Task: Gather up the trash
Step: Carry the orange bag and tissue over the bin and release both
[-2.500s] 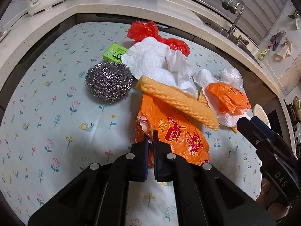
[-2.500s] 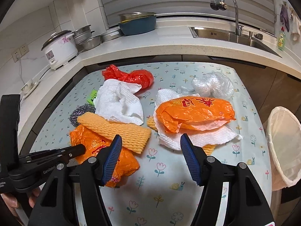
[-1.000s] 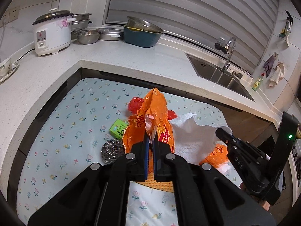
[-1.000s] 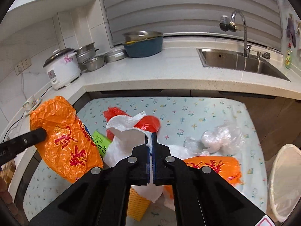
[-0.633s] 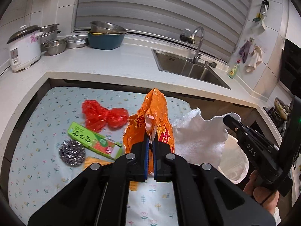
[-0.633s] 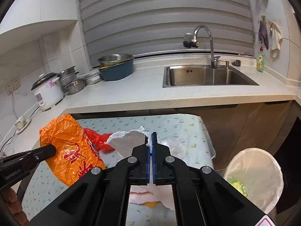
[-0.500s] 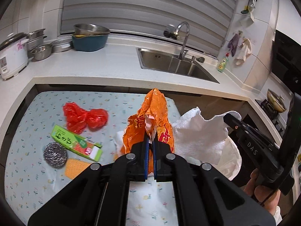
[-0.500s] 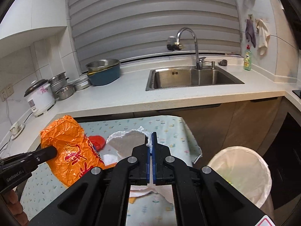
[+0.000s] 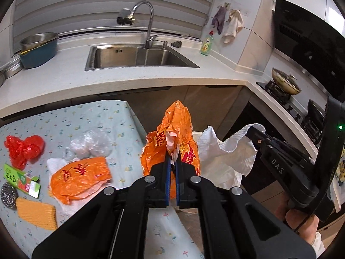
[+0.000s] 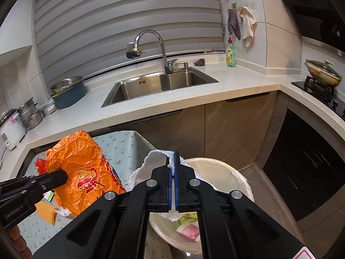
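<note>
Above the edge of a floral-clothed kitchen table, the left gripper stays clamped on a crumpled orange plastic bag, its blue-padded jaws pressed together on the bag's gathered folds so that the bag stands up above them. Beside it, the right gripper keeps its jaws pinched tight on a white paper towel, which drapes down over the mouth of a white-lined trash bin on the floor; scraps of green and pink waste already lie in the bin.

Half a second ago both views took in more of the table; now both grippers have swung further toward the sink and stove corner, and the bin fills the lower middle of the right wrist view, directly under the towel. In the left wrist view the orange bag now hangs past the table's corner, with the towel just beside it.

Left behind on the cloth are a second orange bag lying on white paper, a clear plastic bag, a red plastic bag, a green carton, a steel scourer and a yellow sponge cloth.
</note>
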Demonstrator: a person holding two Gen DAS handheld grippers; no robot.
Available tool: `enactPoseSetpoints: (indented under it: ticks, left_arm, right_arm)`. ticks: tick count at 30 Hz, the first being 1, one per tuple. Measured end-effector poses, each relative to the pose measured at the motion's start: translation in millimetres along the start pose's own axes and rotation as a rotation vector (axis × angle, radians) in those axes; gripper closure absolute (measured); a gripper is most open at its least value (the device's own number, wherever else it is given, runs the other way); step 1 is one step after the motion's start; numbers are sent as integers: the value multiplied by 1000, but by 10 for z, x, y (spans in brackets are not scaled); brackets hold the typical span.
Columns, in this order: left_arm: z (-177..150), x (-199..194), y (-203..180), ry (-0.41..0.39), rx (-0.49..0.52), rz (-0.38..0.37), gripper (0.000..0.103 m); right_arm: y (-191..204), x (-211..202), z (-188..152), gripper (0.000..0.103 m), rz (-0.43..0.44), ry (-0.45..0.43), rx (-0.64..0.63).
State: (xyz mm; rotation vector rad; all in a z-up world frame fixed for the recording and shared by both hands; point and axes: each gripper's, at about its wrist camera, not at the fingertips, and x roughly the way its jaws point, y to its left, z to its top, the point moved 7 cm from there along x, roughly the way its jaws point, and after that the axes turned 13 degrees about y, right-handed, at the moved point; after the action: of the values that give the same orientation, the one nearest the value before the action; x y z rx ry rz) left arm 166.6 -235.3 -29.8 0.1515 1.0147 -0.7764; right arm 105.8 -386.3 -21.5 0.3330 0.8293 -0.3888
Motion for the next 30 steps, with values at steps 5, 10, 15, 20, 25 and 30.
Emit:
enactPoseSetpoints:
  ticks: [5, 10, 15, 20, 25, 30]
  left_arm:
    - [44, 351, -275, 53, 52, -16, 100]
    - [43, 597, -402, 97, 66, -45, 97]
    - [9, 683, -401, 106, 58, -30, 84]
    - [-2, 650, -352, 95, 47, -13, 82]
    - [-14, 527, -227, 74, 21, 4, 80]
    - [-66, 316, 13, 32, -16, 55, 72]
  right_arm:
    - [-275, 239, -93, 101, -23, 52, 38]
    - [-378, 390, -198, 90, -39, 81, 59]
    - [-406, 394, -235, 72, -40, 68, 71]
    - [-355, 339, -220, 71, -30, 56, 61]
    - [-179, 209, -196, 66, -8, 36, 33]
    - [115, 76, -214, 61, 38, 20, -3]
